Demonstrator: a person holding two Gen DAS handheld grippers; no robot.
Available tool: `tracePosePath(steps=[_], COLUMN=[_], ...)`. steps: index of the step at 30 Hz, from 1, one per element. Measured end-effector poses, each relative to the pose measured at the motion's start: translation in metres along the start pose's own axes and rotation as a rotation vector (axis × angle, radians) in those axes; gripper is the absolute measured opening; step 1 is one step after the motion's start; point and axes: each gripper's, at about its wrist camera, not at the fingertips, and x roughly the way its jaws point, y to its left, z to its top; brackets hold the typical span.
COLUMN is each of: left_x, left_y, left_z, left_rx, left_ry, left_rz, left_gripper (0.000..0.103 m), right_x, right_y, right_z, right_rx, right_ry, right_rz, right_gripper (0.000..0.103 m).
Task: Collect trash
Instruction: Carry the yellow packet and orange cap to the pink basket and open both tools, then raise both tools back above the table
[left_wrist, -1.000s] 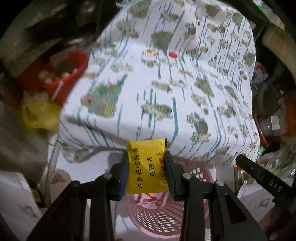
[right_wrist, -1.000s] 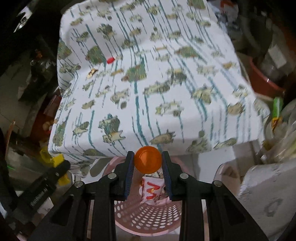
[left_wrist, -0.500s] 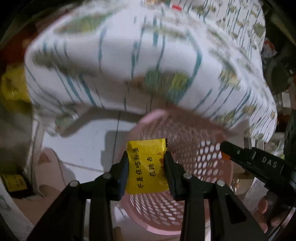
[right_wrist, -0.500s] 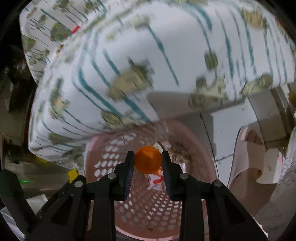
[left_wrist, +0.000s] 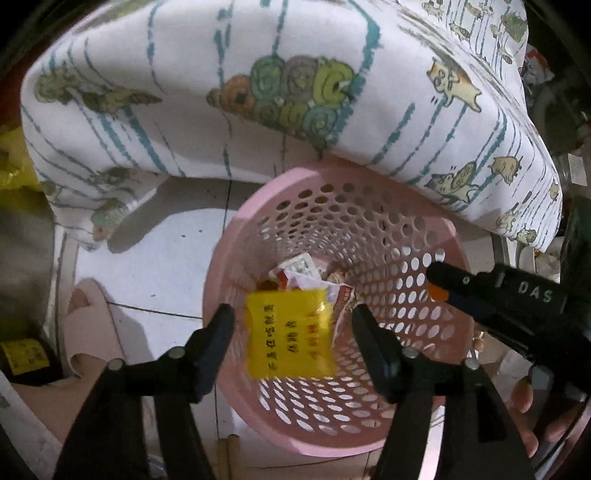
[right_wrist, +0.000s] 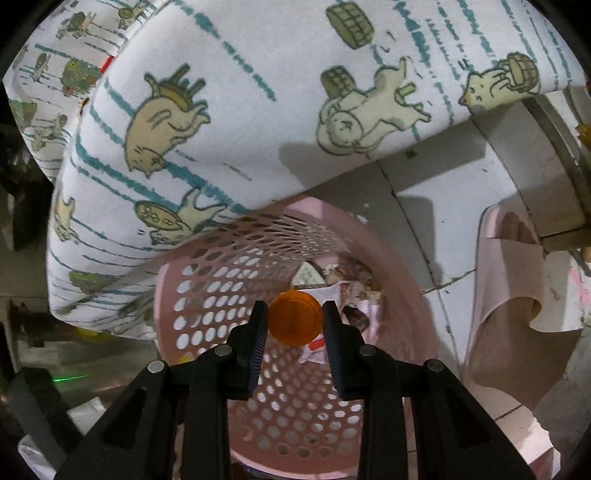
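Note:
My left gripper (left_wrist: 291, 321) is open over the pink perforated basket (left_wrist: 373, 206). A yellow snack packet (left_wrist: 290, 332) with Chinese print hangs loose between the spread fingers, touching neither, inside the basket mouth. Crumpled wrappers (left_wrist: 306, 275) lie at the basket bottom. My right gripper (right_wrist: 294, 323) is shut on an orange cap (right_wrist: 294, 322) and holds it over the same basket (right_wrist: 192, 295). The right gripper also shows at the right of the left wrist view (left_wrist: 491, 295), black with an orange tip.
A table covered by a white cloth with cat prints (left_wrist: 184, 92) overhangs the basket's far rim. Pink slippers on the person's feet stand on the white tile floor on both sides (left_wrist: 88, 325) (right_wrist: 513, 280). Clutter lies at the edges.
Both grippers dropped lower over the basket. The left gripper opened and let go of the yellow packet. The right gripper still holds the orange cap.

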Motion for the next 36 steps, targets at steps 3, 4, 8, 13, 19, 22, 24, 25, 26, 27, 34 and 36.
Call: tracePosePath(steps=[3,4,8,13,19,22,24,25,26,27,34,36], left_x=[-0.006,-0.007,-0.011,-0.035,-0.102,-0.13,-0.148,-0.157,-0.162,-0.171,-0.203,-0.212], left_y=[-0.001,-0.002,-0.006,-0.017,-0.029,-0.027,-0.026,-0.028,-0.029,-0.033,-0.046,-0.045], left_z=[0.003,0.003,0.003,0.009,0.021,0.024,0.024,0.022,0.021,0.018,0.01,0.007], left_rx=[0.001,0.004,0.027,0.039,0.055,0.043,0.039,0.037,0.041,0.064,0.132,0.127], left_ry=[-0.017,-0.024,-0.038,-0.117,-0.345,-0.432,-0.491,-0.524,-0.551,-0.59,-0.731,-0.757], left_rz=[0.002,0.011,0.043,0.046,0.045,0.061,0.078,0.099,0.116,0.145,0.192,0.181], left_gripper=[0.067,0.067,0.067,0.067,0.068,0.072,0.073,0.075,0.076,0.076,0.092,0.097], right_x=[-0.002,-0.004,-0.014,-0.032,-0.1,-0.131,-0.153,-0.16,-0.166,-0.173,-0.209,-0.22], right_y=[-0.002,-0.003,-0.005,0.006,0.055,0.07,0.079,0.082,0.084,0.086,0.096,0.095], right_z=[0.001,0.002,0.006,0.01,0.011,0.01,0.01,0.009,0.007,0.006,-0.005,-0.006], right_rx=[0.004,0.01,0.028,-0.008,-0.177,-0.23,-0.261,-0.269,-0.274,-0.281,-0.311,-0.305], right_ry=[-0.013,-0.028,-0.053,-0.105,-0.34,-0.436,-0.495,-0.515,-0.527,-0.547,-0.7,-0.722], right_rz=[-0.02,-0.019,-0.002,-0.034,-0.114,-0.123,-0.122,-0.121,-0.12,-0.12,-0.179,-0.169], right_gripper=[0.059,0.061,0.061,0.061,0.061,0.061,0.061,0.062,0.062,0.062,0.085,0.085])
